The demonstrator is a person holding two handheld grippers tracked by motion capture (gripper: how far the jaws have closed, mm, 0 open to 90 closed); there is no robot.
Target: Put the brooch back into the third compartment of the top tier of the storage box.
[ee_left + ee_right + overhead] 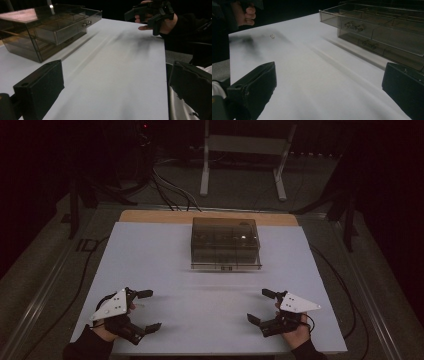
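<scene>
Left claw wide, holding nothing, resting low at the near edge of the surface, well short of the box and off to its left. Right claw also wide, also unloaded, mirrored at the near edge to the box's right; both point inward toward each other, likely a ready pose ahead of a reach. A small ring-like item lies on the surface just ahead of the left claw, well apart from the box; too small to identify. The box is smoked clear plastic with drawers, standing square toward the far edge, fronts facing the person so the knobs can be reached. In the left gripper view the top drawer sticks out a little, its knob free; probably left ajar for access. The lower drawer looks flush. Inside, dividers show; contents unclear.
</scene>
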